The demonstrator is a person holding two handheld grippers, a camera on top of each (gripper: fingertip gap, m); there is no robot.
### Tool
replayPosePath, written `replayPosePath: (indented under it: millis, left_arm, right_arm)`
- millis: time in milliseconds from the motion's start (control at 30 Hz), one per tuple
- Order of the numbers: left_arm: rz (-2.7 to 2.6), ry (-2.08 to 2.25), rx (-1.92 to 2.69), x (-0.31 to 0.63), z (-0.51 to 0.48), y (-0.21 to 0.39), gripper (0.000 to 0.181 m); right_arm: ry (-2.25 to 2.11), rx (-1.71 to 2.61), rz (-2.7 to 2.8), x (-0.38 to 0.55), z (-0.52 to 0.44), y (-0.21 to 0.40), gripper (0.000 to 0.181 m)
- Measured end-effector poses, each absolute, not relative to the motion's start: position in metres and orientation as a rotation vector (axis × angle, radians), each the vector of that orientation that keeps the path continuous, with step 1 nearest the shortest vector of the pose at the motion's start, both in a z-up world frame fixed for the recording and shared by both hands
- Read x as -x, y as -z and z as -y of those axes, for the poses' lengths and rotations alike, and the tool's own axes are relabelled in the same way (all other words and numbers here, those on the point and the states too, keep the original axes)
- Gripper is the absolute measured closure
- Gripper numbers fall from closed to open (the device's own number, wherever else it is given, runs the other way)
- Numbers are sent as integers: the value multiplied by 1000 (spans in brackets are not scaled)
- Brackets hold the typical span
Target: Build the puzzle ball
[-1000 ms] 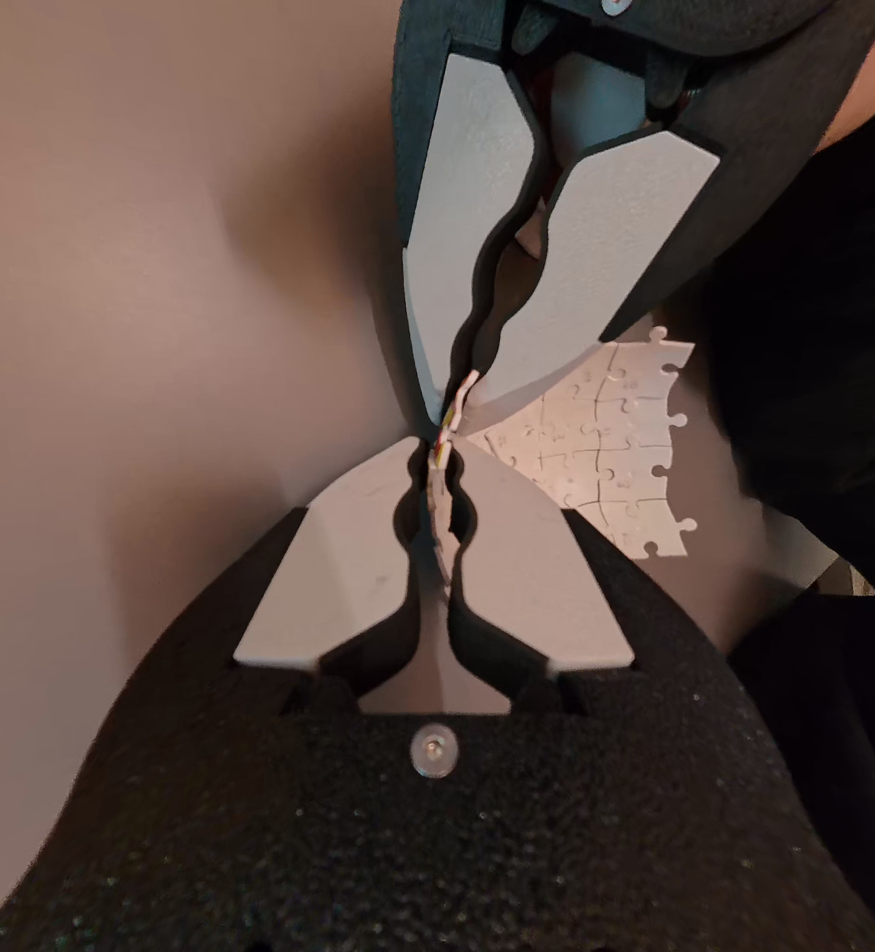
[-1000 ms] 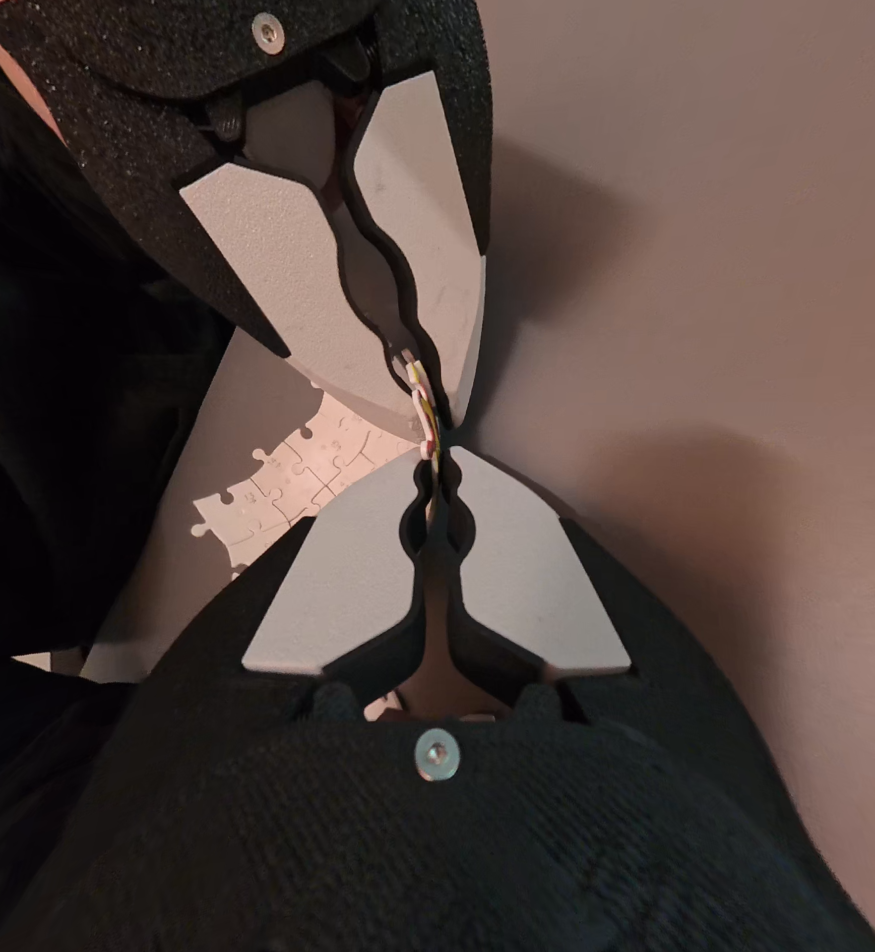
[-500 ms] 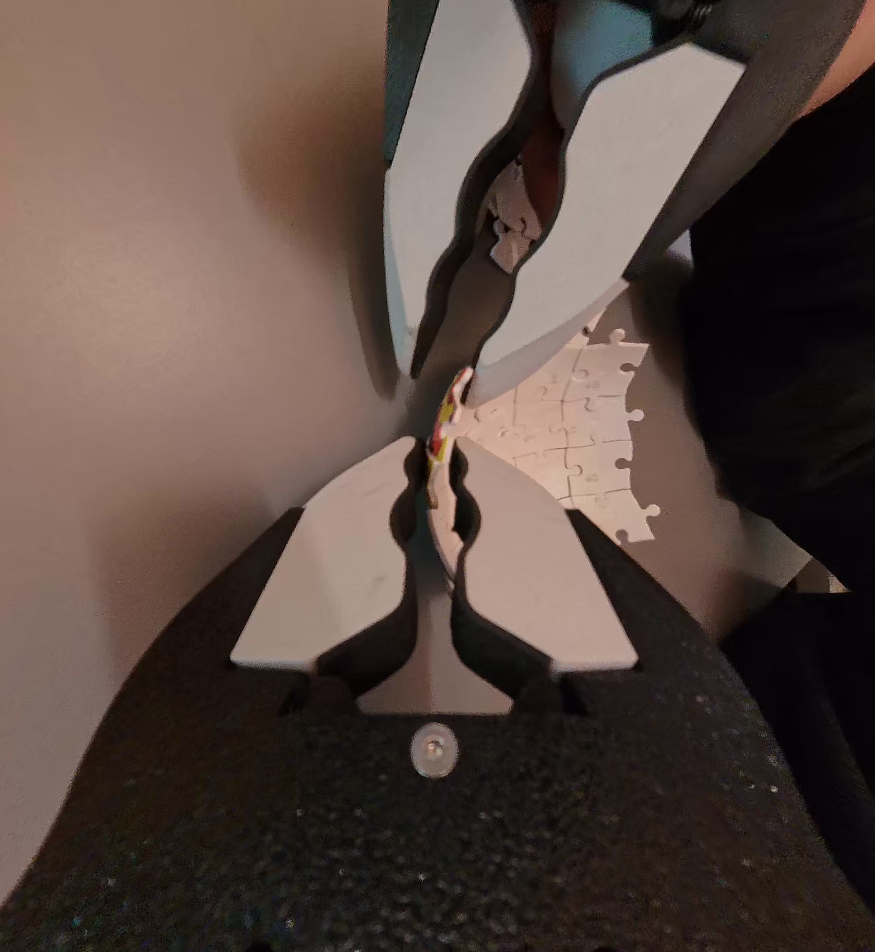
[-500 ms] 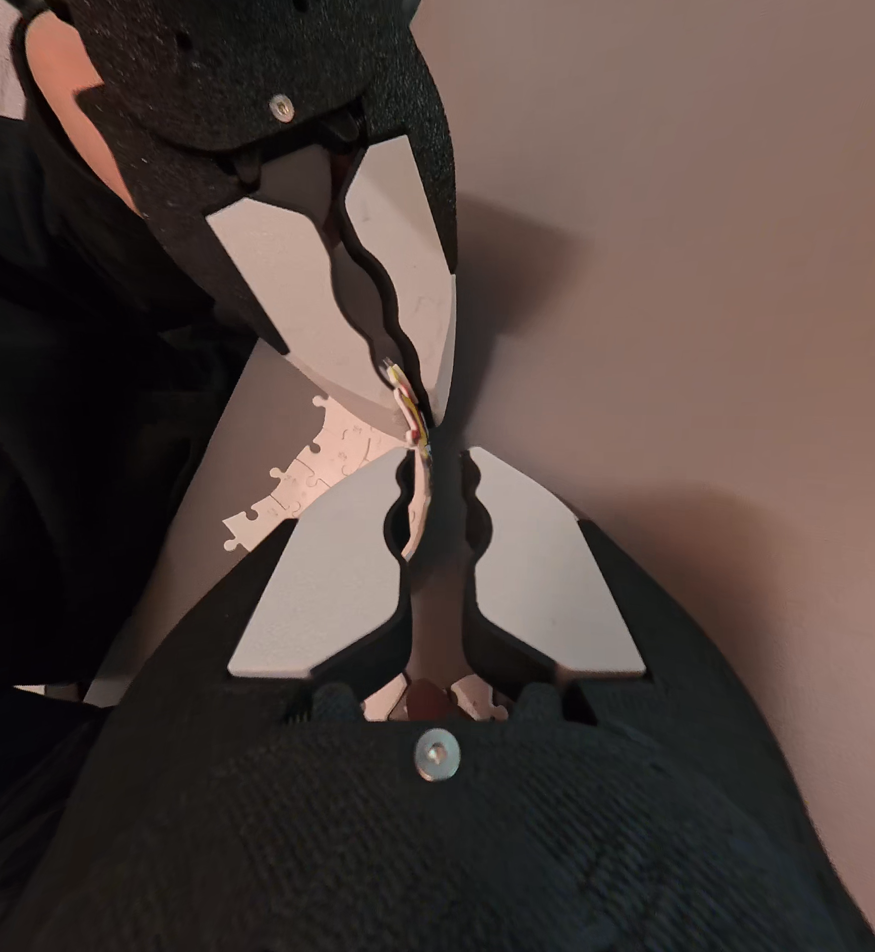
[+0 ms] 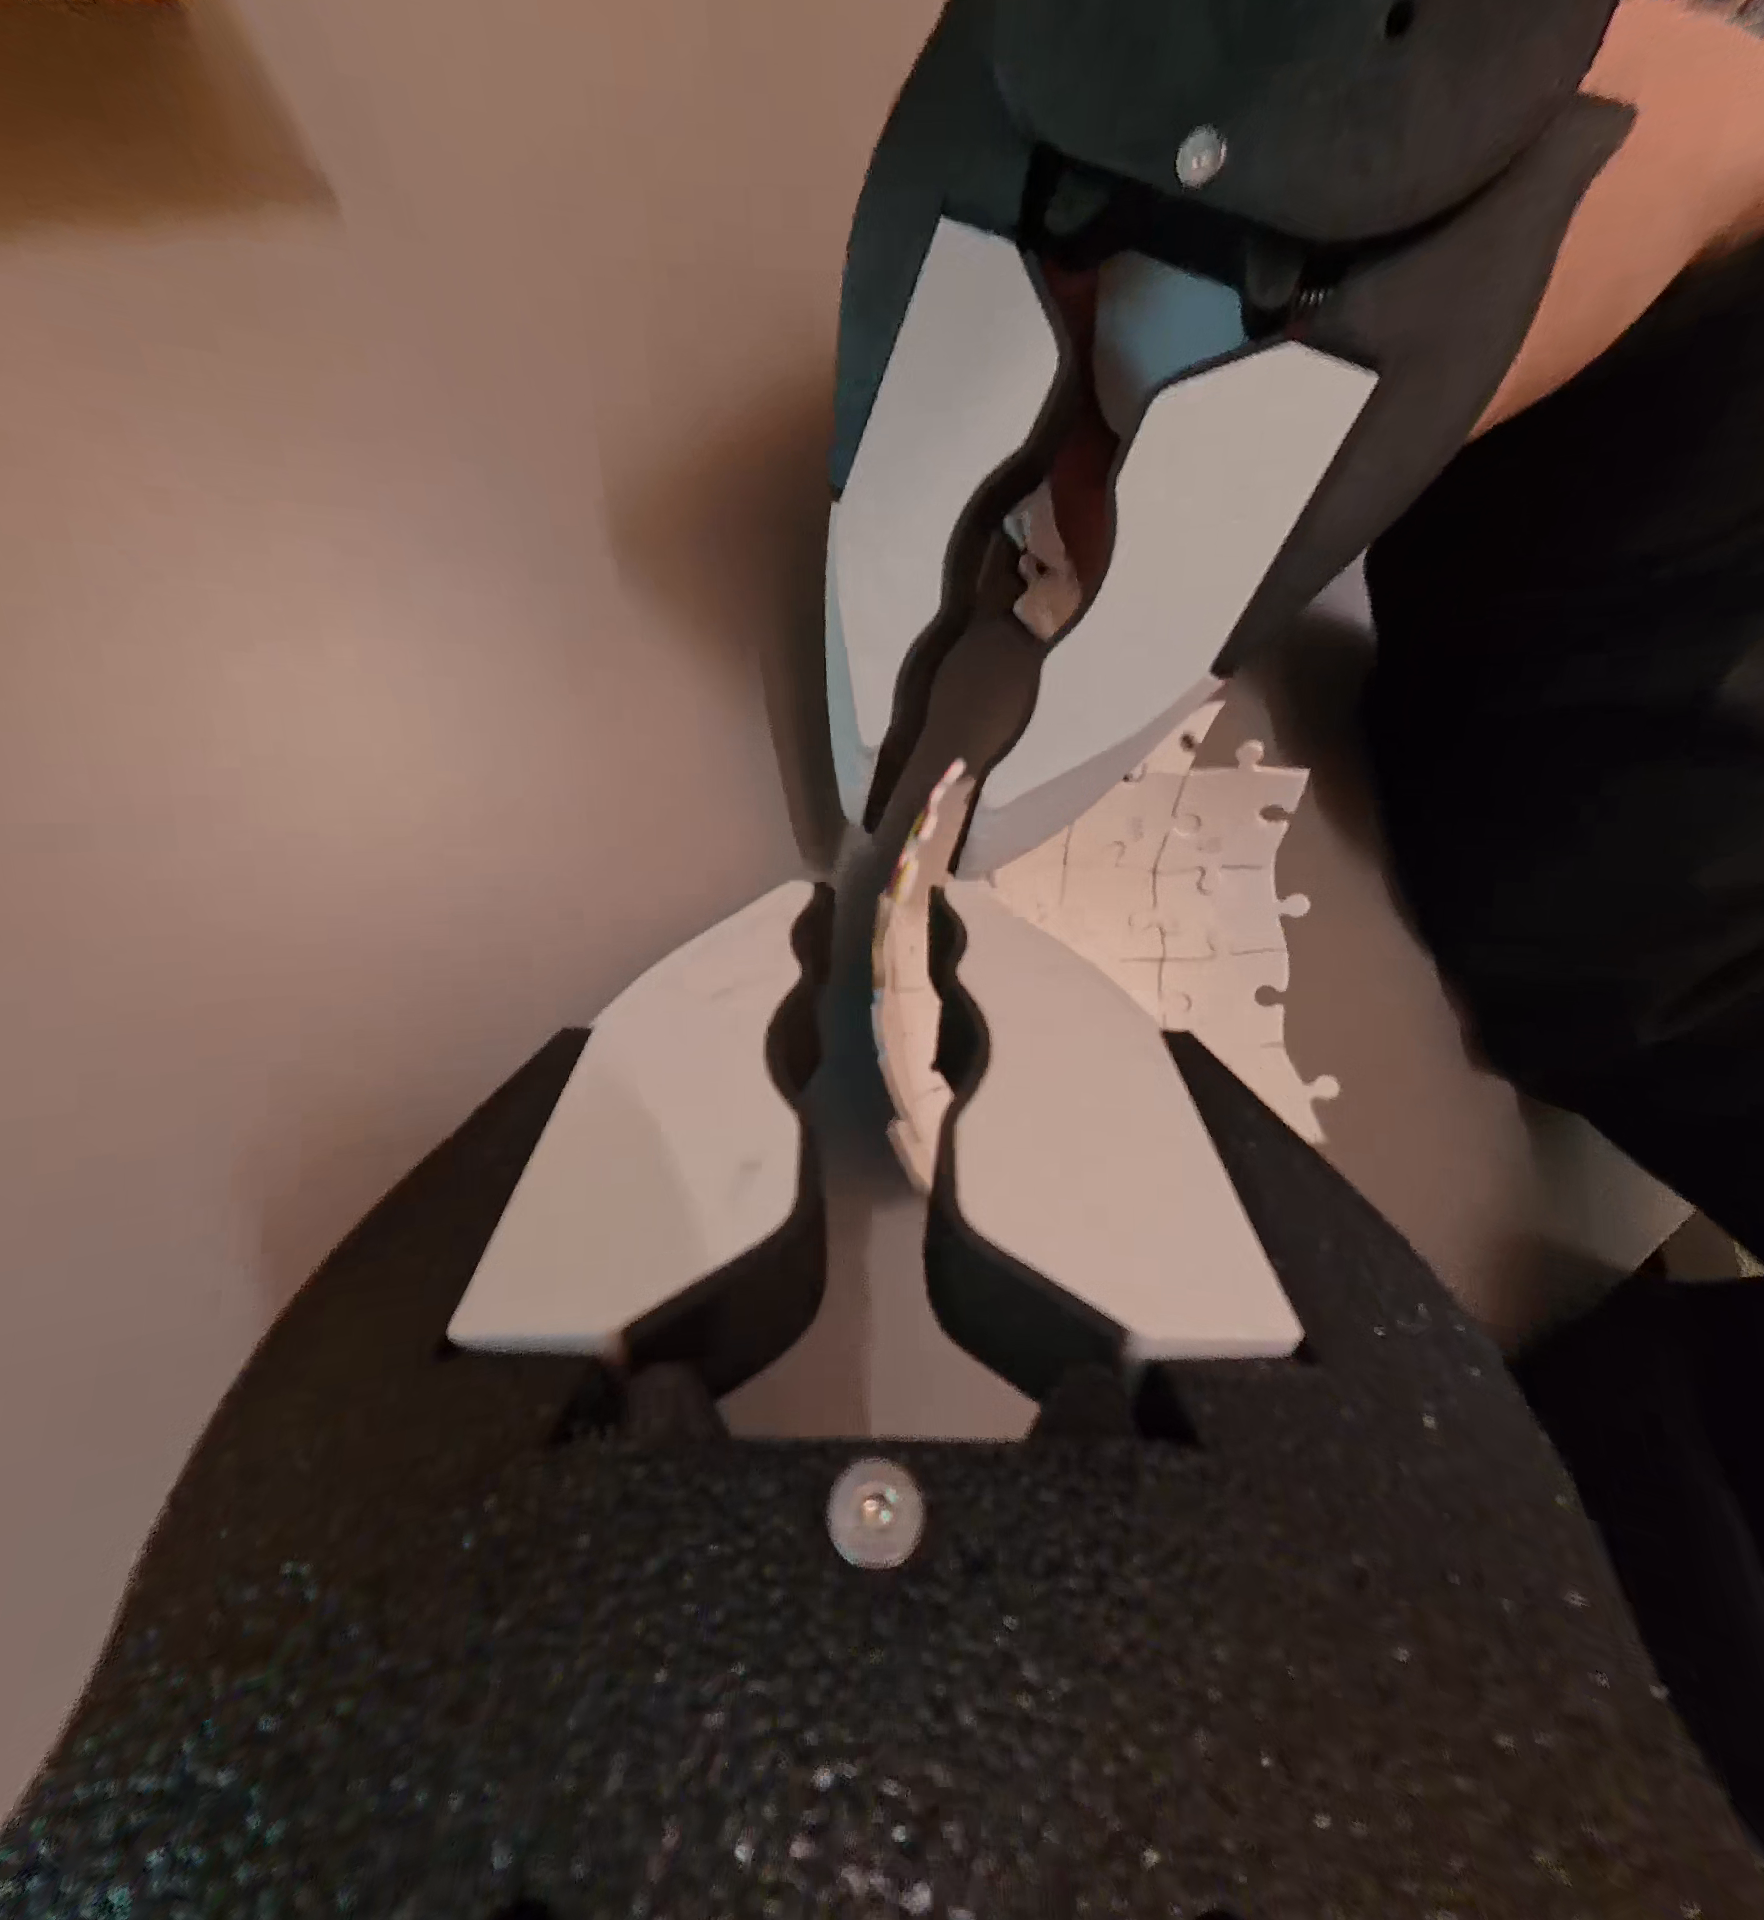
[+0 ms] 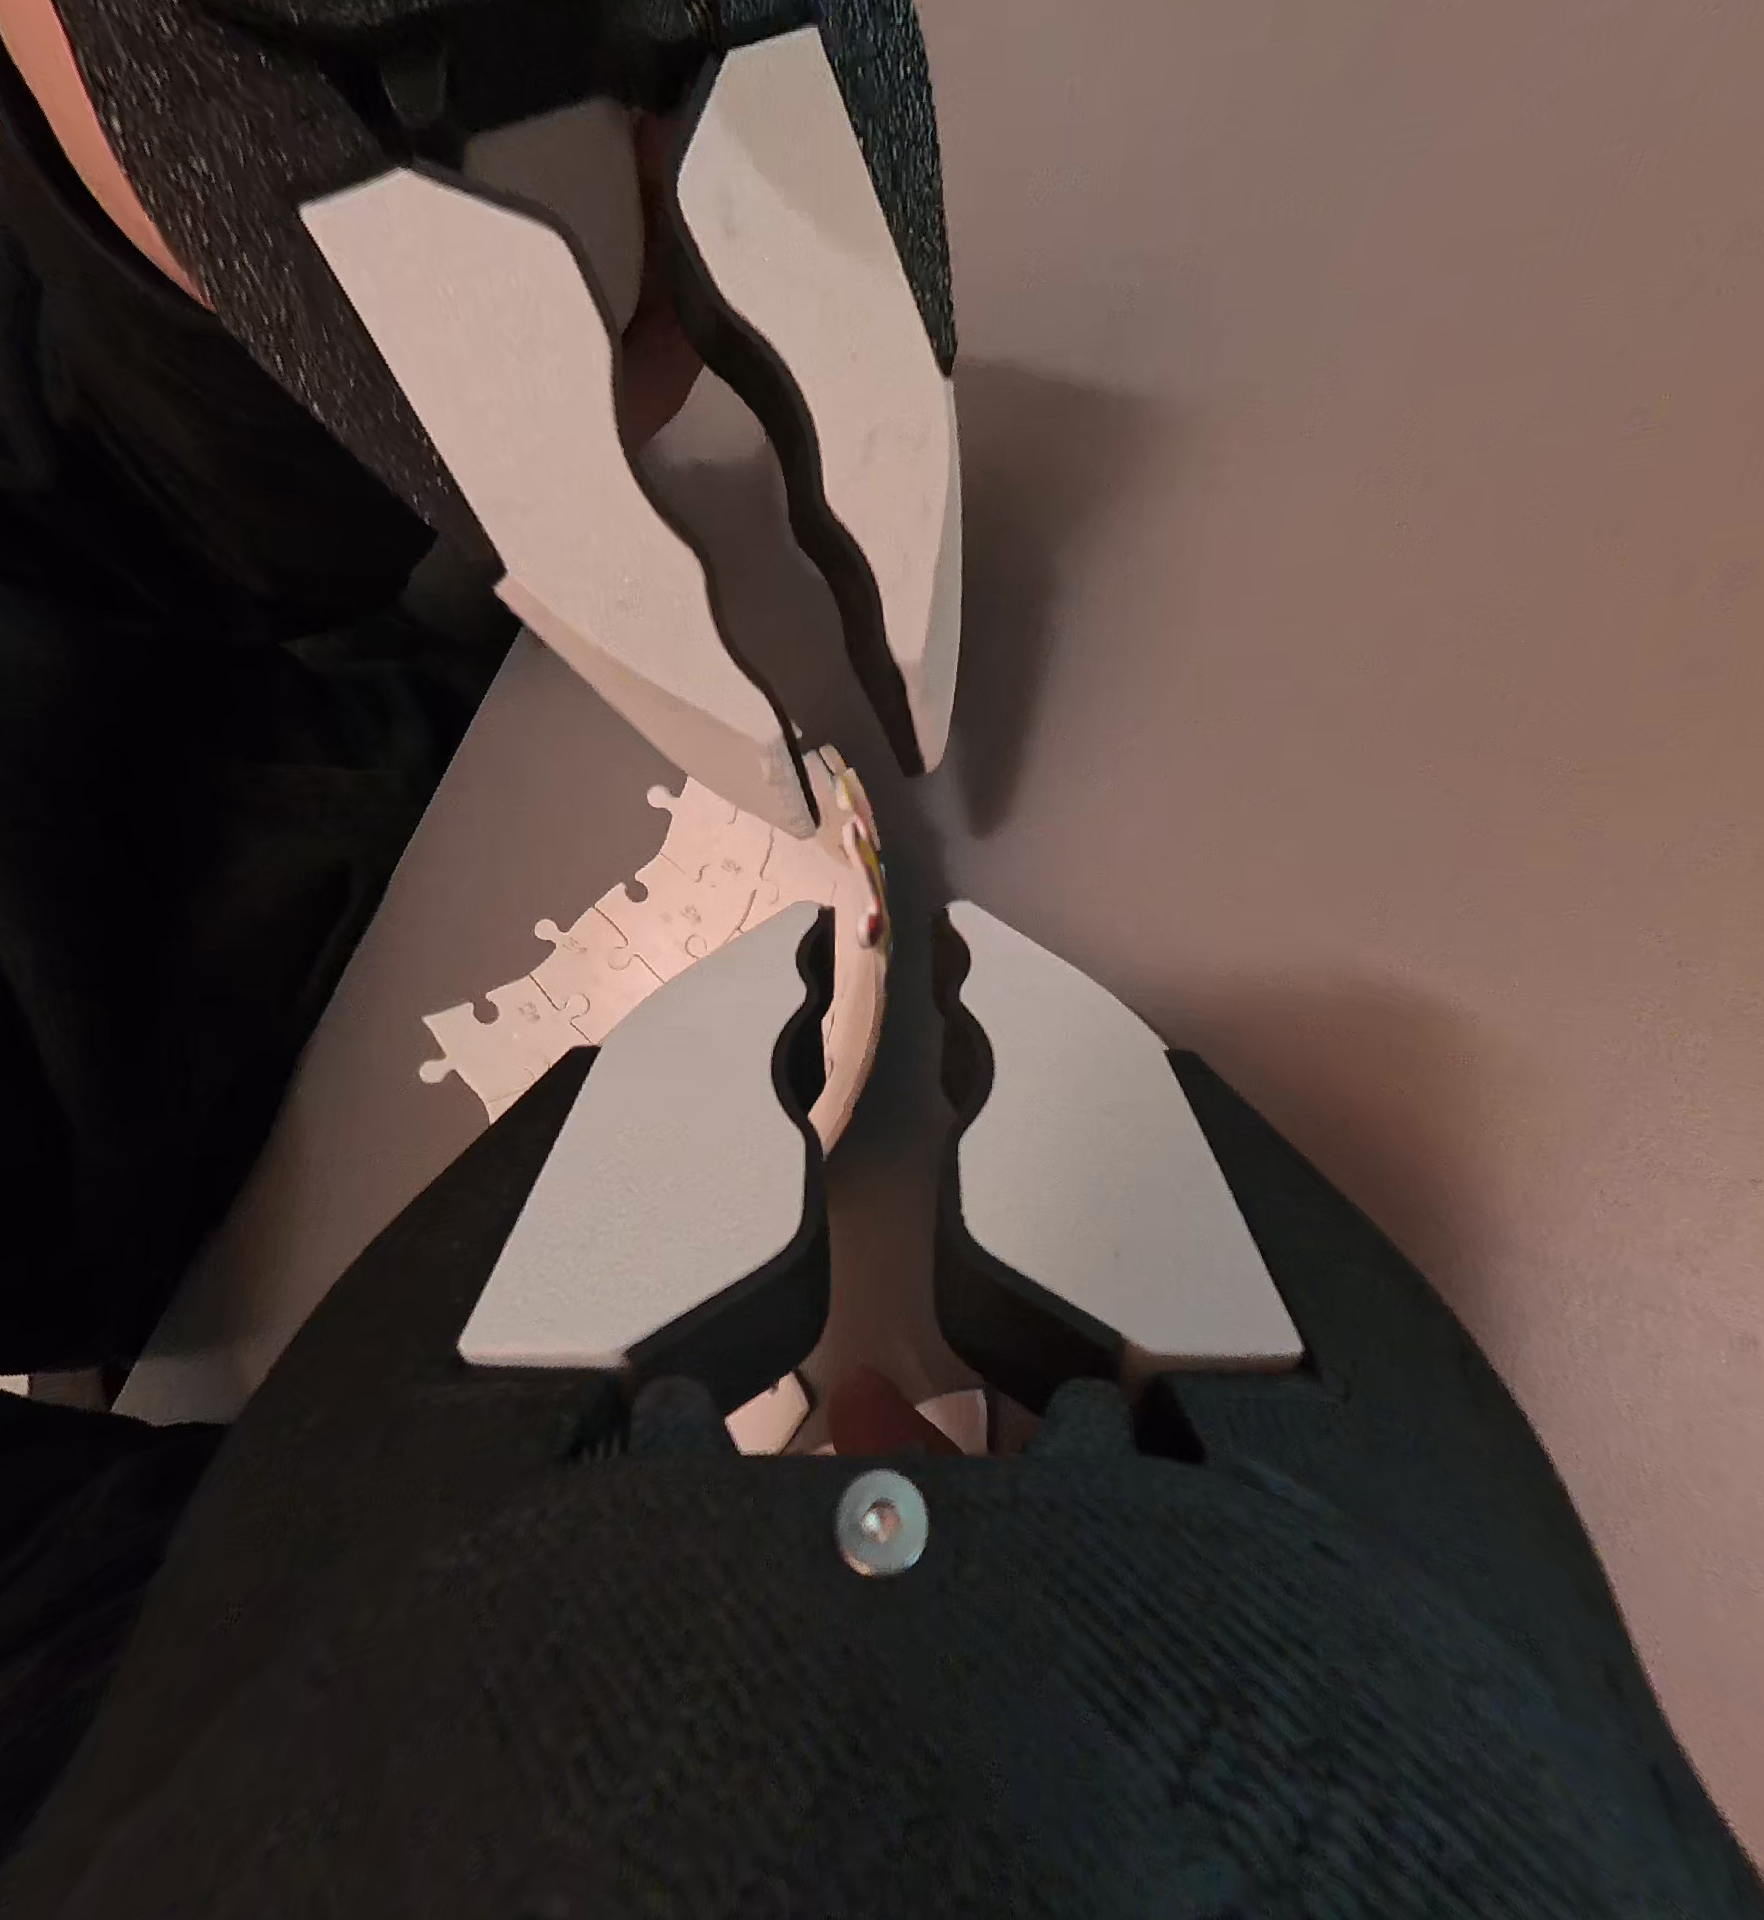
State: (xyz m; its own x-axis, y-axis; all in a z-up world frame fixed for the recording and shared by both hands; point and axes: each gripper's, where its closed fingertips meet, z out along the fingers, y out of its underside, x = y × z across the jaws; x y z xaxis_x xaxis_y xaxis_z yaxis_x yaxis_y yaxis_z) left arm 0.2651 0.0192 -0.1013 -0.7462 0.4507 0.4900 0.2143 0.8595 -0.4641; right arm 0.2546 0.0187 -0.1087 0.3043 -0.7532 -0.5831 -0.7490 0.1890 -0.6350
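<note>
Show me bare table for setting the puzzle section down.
Bare tabletop borders the left tongs and right tongs on the side away from the black clothing. Crowded: the puzzle section sits between tongs and clothing.

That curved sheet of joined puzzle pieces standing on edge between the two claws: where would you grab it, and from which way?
Grip the curved puzzle sheet by its thin near rim, the edge showing a strip of colour. Come in edge-on, as the open left claw is already lined up, with one finger on each face. The sheet is thin and bowed, so pinching across its faces probably holds best.
</note>
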Motion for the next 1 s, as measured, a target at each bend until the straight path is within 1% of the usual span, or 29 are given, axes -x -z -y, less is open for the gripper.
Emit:
replayPosePath:
  millis: [200,267,300,600,700,833,1000]
  left_arm:
    - [2458,-449,588,-263,-29,111,170]
    - [2458,-448,624,-263,-30,110,179]
    - [2459,-455,640,-263,-30,109,180]
    - [2466,-479,681,-262,-29,108,180]
    - [2477,-481,707,-263,-29,108,180]
    - [2478,-498,748,-262,-29,108,180]
    - [2484,-521,807,-263,-29,108,179]
  right_arm:
    - [16,1616,-1388,-255,-24,113,162]
    - [36,1633,-1361,-257,-25,112,163]
    - [47,1645,-1336,-257,-27,111,164]
    - [228,1764,-1204,-260,-26,102,175]
    - [229,1782,-1192,-260,-28,103,173]
    - [223,1778,-1215,-262,-26,104,178]
    - [200,1758,-1242,-262,-26,104,178]
